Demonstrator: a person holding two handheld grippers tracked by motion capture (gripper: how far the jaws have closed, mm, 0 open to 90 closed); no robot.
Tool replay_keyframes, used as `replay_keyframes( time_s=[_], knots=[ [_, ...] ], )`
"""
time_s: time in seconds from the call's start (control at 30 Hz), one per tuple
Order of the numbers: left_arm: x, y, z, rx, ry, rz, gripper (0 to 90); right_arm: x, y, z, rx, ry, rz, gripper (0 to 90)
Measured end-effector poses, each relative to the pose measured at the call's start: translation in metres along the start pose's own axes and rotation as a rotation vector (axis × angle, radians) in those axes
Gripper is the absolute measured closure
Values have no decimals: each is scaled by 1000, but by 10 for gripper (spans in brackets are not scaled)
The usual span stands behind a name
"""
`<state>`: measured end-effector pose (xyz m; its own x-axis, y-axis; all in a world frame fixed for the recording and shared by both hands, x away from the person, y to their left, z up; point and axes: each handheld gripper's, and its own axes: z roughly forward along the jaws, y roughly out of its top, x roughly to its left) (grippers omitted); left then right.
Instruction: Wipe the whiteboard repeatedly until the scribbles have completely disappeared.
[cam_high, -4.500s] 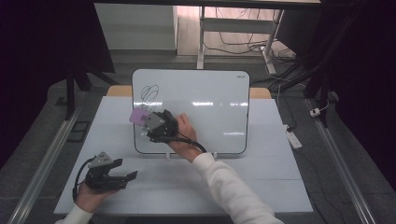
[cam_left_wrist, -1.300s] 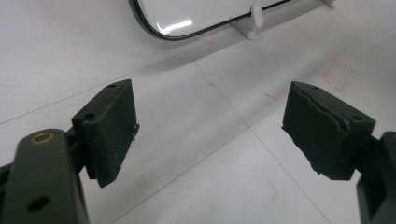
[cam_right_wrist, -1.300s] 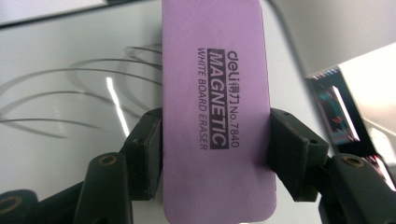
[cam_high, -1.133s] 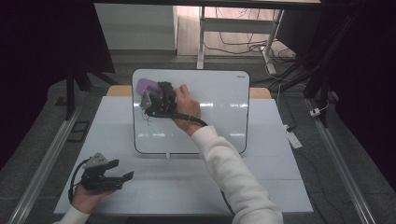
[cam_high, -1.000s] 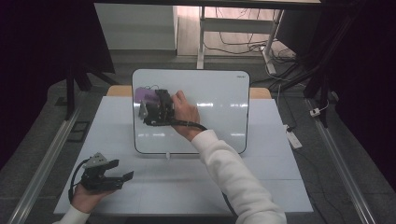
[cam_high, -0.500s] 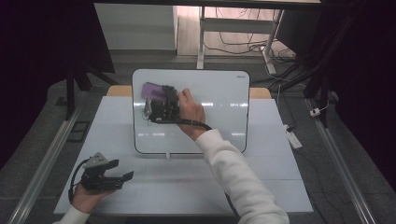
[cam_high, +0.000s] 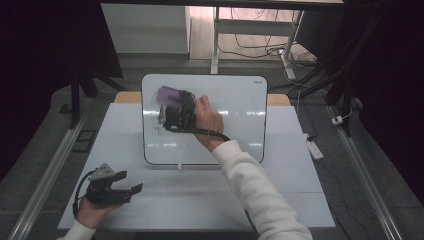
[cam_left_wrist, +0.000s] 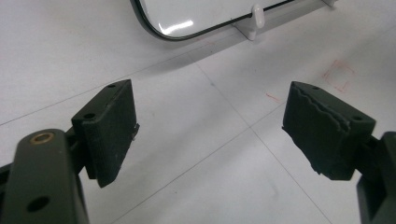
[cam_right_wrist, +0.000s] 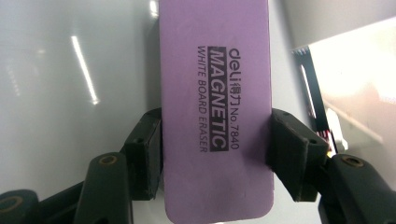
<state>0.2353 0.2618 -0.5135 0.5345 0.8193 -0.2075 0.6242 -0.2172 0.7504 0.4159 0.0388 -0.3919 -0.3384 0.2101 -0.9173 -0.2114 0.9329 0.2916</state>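
Nearest us, our left gripper (cam_high: 131, 189) rests on the table (cam_high: 200, 200) in front of the whiteboard's (cam_high: 235, 115) near left corner, its jaws spread wide with nothing between them; in the left gripper view, that corner and a white foot (cam_left_wrist: 256, 14) of the board lie just beyond the jaws. Farther off, our right gripper (cam_right_wrist: 215, 154) is clamped on the purple eraser (cam_right_wrist: 215, 93), gripping its long sides. The eraser lies flat against the whiteboard's upper left part, near its left edge.
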Motion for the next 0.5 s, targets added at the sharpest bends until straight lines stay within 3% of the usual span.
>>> replay_keyframes(
  time_s=[0.1,0.13,0.2,0.27,0.3,0.37,0.47,0.5],
  knots=[
    [1,0,0,1,-1,-1,183,-8,-3,2,0,12,43,401],
    [1,0,0,0,-1,0,182,-5,-2,1,-5,11,27,401],
    [1,0,0,-2,1,-2,183,10,2,-4,-12,55,-29,402],
    [1,0,0,0,-1,-2,182,27,3,-11,-22,60,-97,401],
    [1,0,0,1,-2,-1,182,28,3,-12,-16,59,-109,401],
    [1,0,0,3,-1,2,182,18,-2,-10,1,44,-69,401],
    [0,0,0,1,0,5,182,-3,-11,-3,29,18,41,401],
    [0,0,0,1,-1,2,183,-9,-13,-1,31,4,49,401]
  ],
)
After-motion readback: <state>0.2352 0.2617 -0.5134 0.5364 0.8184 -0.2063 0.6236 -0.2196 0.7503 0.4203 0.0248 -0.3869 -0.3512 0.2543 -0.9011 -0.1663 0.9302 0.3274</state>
